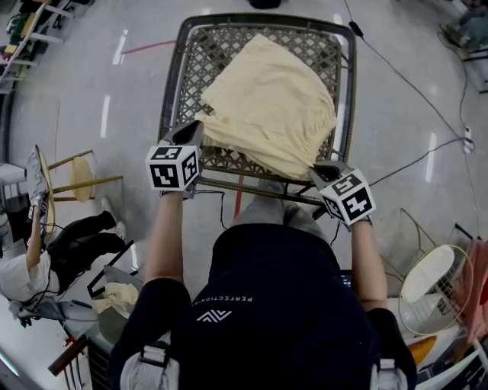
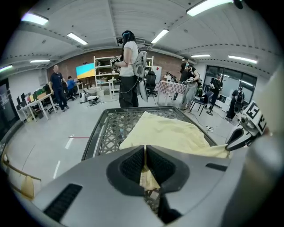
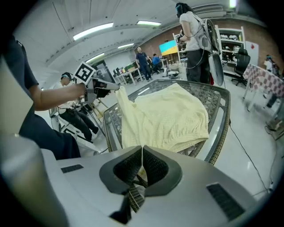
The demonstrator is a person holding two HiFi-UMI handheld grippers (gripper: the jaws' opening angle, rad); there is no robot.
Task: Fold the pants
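the yellow pants (image 1: 271,103) lie on the table (image 1: 169,84). the left gripper (image 1: 196,128) pinches their near left edge. the right gripper (image 1: 318,172) pinches their near right corner. both squeeze the cloth tight.

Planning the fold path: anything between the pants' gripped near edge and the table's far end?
Nothing visible. The left tongs and right tongs are shut on the pants' near edge; only the pants lie on the lattice table.

Left gripper (image 1: 197,128) and right gripper (image 1: 319,172) jaws clamped tight.
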